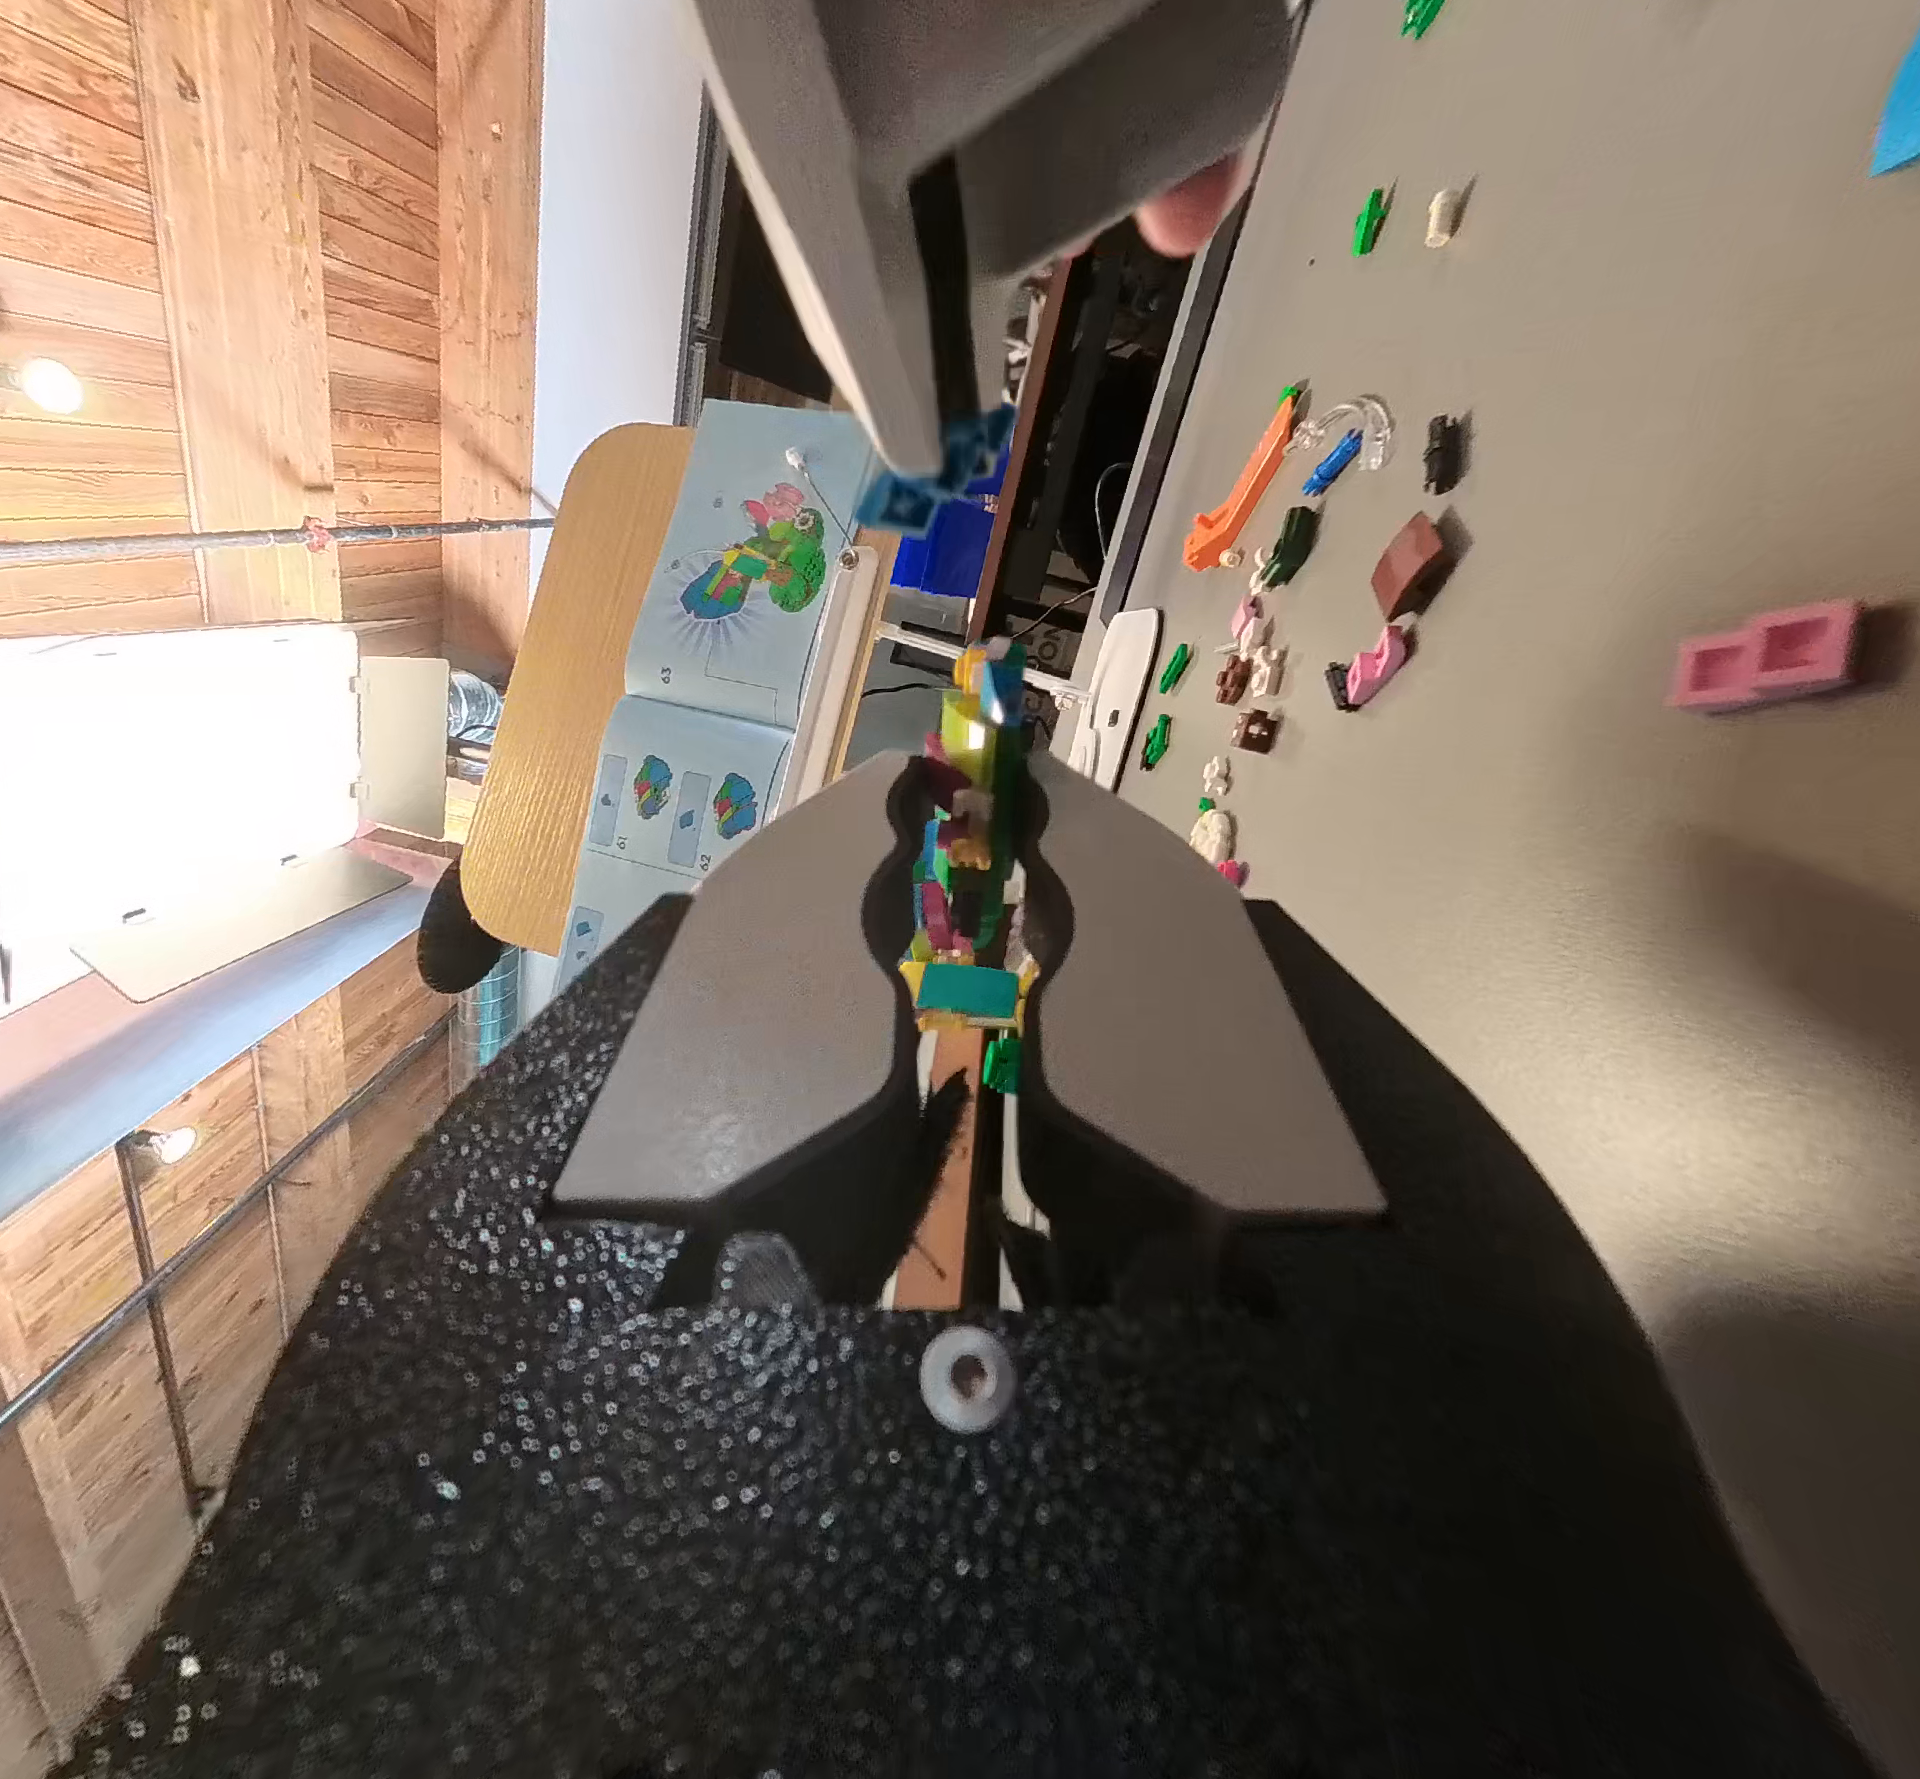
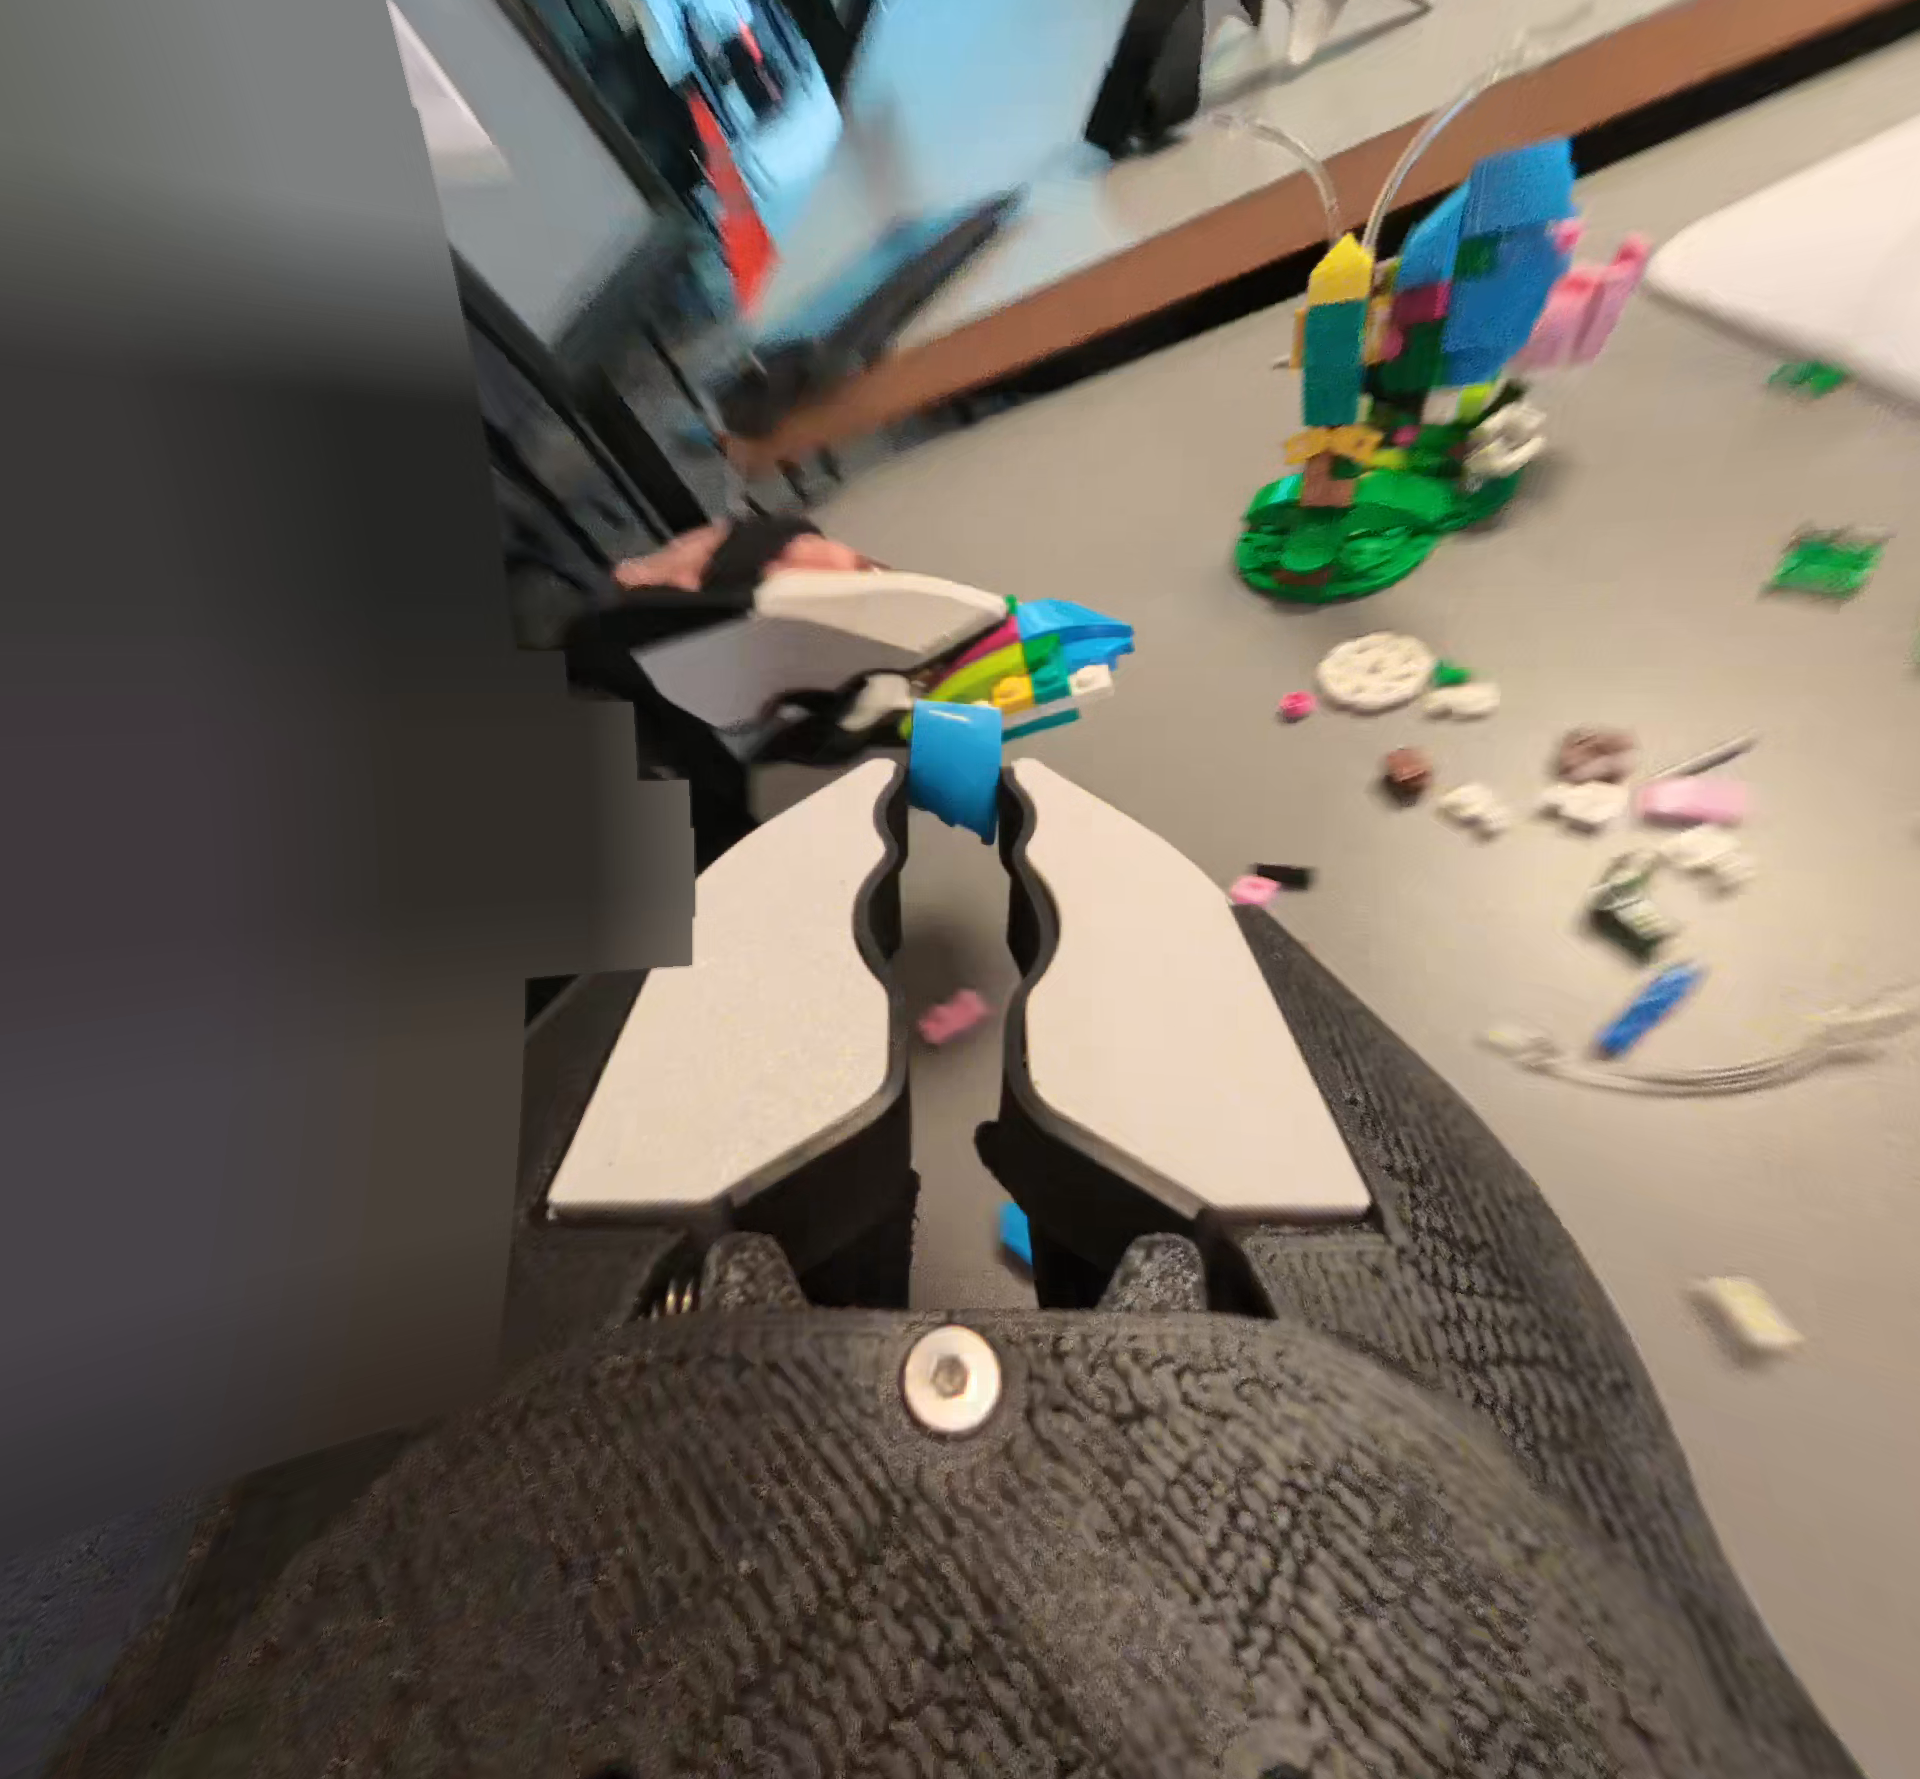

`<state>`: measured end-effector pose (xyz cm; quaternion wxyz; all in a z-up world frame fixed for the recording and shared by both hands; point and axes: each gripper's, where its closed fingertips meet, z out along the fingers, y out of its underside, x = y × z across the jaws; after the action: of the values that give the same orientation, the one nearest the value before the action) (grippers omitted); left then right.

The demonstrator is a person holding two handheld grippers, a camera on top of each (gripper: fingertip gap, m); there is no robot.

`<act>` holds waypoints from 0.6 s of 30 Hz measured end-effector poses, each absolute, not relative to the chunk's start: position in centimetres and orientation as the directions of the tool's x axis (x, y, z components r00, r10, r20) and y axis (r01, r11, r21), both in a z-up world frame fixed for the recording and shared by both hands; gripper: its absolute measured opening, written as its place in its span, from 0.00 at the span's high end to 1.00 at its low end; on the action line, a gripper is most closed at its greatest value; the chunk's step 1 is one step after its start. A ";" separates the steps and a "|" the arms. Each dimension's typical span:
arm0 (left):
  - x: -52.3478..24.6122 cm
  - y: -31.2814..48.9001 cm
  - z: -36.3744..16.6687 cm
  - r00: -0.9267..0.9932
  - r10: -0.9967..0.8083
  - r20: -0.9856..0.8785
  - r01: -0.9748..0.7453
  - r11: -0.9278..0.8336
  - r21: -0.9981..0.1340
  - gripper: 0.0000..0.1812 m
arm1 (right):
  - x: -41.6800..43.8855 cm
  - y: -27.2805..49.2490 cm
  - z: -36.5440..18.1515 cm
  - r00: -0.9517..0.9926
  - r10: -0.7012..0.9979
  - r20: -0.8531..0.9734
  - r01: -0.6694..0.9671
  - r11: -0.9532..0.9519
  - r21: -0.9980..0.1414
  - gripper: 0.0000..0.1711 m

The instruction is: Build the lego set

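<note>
The blue piece (image 2: 951, 768) sits pinched at the very tips of the right tool (image 2: 951, 784), held clear of the worktop (image 2: 1351, 1158) and just short of the multicoloured sub-assembly (image 2: 1039, 664). The left tool (image 1: 961, 856) is clamped on that sub-assembly, also in the air, near the worktop's front edge.

Risks, as judged from this position:
- The tip grip on the blue piece is shallow. Pressing it home at an angle could twist it out of the tool and drop it among the loose pieces (image 2: 1579, 794).
- The sub-assembly is held along its length. Side load from the press could shift it in the left tool or break off a section.
- The right wrist view is blurred, so stud alignment cannot be confirmed.

Tool state: both narrowly parted, each gripping its part. The larger green-based model (image 2: 1382, 441) stands well apart, toward the far edge.
</note>
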<state>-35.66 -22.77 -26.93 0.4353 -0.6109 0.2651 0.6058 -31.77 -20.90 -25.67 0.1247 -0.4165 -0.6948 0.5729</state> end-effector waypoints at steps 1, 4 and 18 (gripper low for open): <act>-35.6 -22.7 -27.0 0.129 0.202 -0.971 -0.853 -0.477 -0.213 0.92 | -32.0 -21.1 -25.9 -0.640 0.749 -0.172 0.388 0.122 -0.913 0.92; -35.3 -22.5 -27.2 0.135 0.181 -0.974 -0.863 -0.461 -0.205 0.92 | -32.5 -21.7 -26.2 -0.666 0.738 0.111 0.292 0.395 -0.871 0.92; -35.2 -22.3 -27.5 0.088 0.155 -0.984 -0.868 -0.473 -0.152 0.92 | -33.6 -21.2 -27.3 -0.667 0.733 0.137 0.409 0.513 -0.755 0.92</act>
<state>-35.16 -22.30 -27.50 0.4206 -0.6058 0.2944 0.6078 -33.58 -21.24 -27.35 0.2263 -0.3399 -0.8397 0.3580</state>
